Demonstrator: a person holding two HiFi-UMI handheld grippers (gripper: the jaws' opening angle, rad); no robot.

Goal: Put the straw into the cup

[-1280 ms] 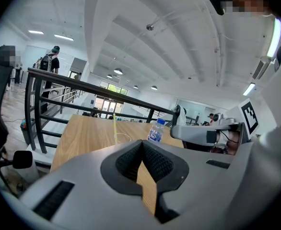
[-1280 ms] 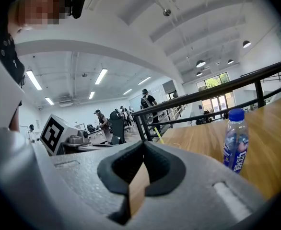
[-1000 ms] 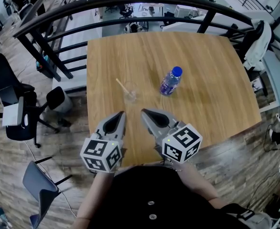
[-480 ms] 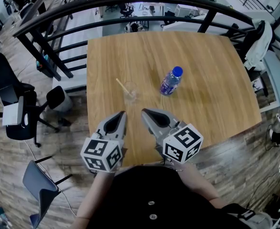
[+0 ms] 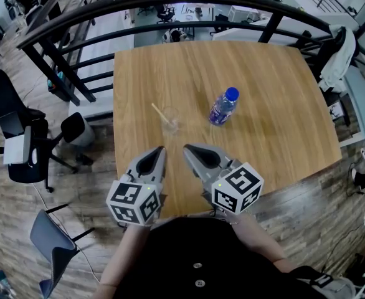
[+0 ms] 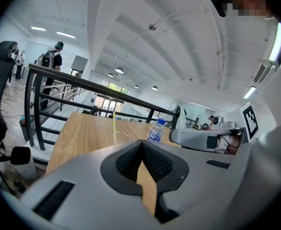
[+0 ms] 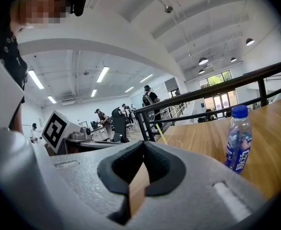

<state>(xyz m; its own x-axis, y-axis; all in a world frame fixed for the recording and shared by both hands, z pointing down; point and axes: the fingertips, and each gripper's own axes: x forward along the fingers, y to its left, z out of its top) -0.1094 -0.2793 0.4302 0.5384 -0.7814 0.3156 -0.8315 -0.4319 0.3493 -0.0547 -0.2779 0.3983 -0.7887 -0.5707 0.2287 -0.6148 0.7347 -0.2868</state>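
Observation:
A clear plastic cup (image 5: 170, 123) stands on the wooden table (image 5: 263, 142), left of the middle. A pale yellow straw (image 5: 157, 110) rests in it and leans up toward the far left. In the left gripper view the cup (image 6: 122, 137) and the straw (image 6: 114, 124) show beyond the jaw tips. The right gripper view shows the straw (image 7: 161, 134) slanting above the jaws. My left gripper (image 5: 160, 149) and right gripper (image 5: 186, 147) hover side by side near the table's front edge, short of the cup. Both are shut and hold nothing.
A water bottle (image 5: 222, 106) with a blue cap and blue label stands upright to the right of the cup. A black railing (image 5: 76, 27) curves behind the table. Office chairs (image 5: 30, 148) stand on the floor to the left. A white garment (image 5: 335, 64) hangs at the far right.

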